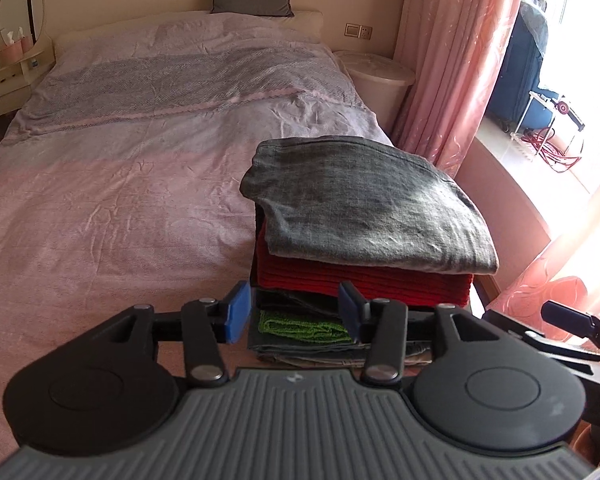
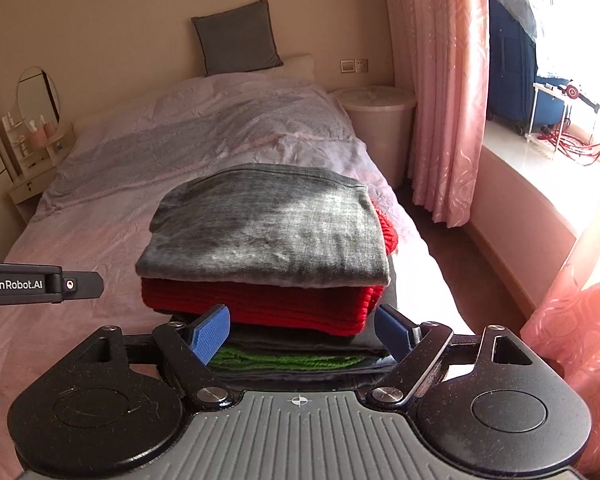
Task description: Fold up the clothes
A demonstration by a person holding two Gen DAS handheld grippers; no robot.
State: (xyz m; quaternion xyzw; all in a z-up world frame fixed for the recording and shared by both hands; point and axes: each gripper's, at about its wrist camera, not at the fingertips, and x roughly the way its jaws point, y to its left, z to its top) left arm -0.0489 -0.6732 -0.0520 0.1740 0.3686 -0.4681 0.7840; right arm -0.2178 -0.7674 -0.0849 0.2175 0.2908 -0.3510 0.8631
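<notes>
1. Stack of folded clothes (image 2: 268, 280) sits on the near right part of the bed, close to its right edge. I see it in both wrist views.
2. Top layer: folded grey woven garment (image 1: 364, 204), lying flat, overhanging the layers below on the side toward the window.
3. Directly under it: folded red ribbed knit (image 1: 364, 284), touching the grey piece above.
4. Below the red knit: a dark grey folded piece (image 2: 300, 340), then a bright green fuzzy knit (image 1: 304, 328), then more greyish fabric at the bottom. Can't tell what the bottom items are.
5. Left gripper (image 1: 292, 312): blue pads wide apart, nothing between them. It's low, in front of the stack's near edge, at the lvl of the lower layers; can't tell if the pads touch cloth.
6. Right gripper (image 2: 302, 332): jaws also spread wide, holding nothing, facing the same near edge of the stack just under the red knit.
7. Each gripper shows at the edge of the other's view, so they're side by side.
8. Pink-lilac crinkled bedspread (image 1: 120, 184) w/ a grey herringbone band (image 1: 180, 80) across it.
9. Grey square cushion (image 2: 236, 38) leans on the wall at the head end.
10. White round lidded bin (image 2: 380, 120) beside the bed; pink curtain (image 2: 444, 80) next to it.
</notes>
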